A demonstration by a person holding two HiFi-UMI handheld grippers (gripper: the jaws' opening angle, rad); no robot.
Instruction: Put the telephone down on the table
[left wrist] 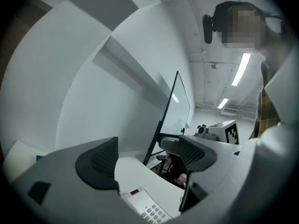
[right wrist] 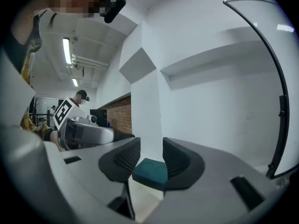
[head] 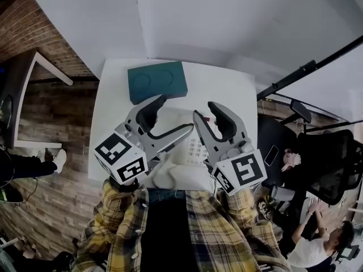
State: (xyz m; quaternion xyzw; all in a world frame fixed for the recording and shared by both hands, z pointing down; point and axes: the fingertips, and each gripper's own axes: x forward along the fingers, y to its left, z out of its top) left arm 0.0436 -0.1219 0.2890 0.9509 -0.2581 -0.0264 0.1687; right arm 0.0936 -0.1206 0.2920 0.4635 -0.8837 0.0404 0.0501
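White table (head: 227,89) in a bright room: white wall (head: 227,16) behind it, brick wall (head: 28,33) off to the left, wooden floor (head: 62,112) underneath. A teal box (head: 157,81) sits flat at the far side of the table. Off to the right there's a black office chair (head: 334,163), with another person seated low in that corner.

Now the grippers, both up above the table in front of the plaid-shirted operator. The left gripper (left wrist: 145,158) has its jaws spread wide, and there's nothing between the pads, just open air with the tabletop beyond. The right gripper (right wrist: 150,158) shows only a narrow gap. Nothing is in it either; the teal box seen through that slot is far off on the table, not touched.

And the telephone (head: 190,152)? It's down on the table, white on white, lying flat near the operator's edge, right below and between the two grippers. Its keypad faces up and its coiled cord (head: 170,177) is bunched at the near end. The body seems to run lengthwise from the near edge toward the teal box, though the grippers cover too much of it to be sure. Neither gripper touches it.
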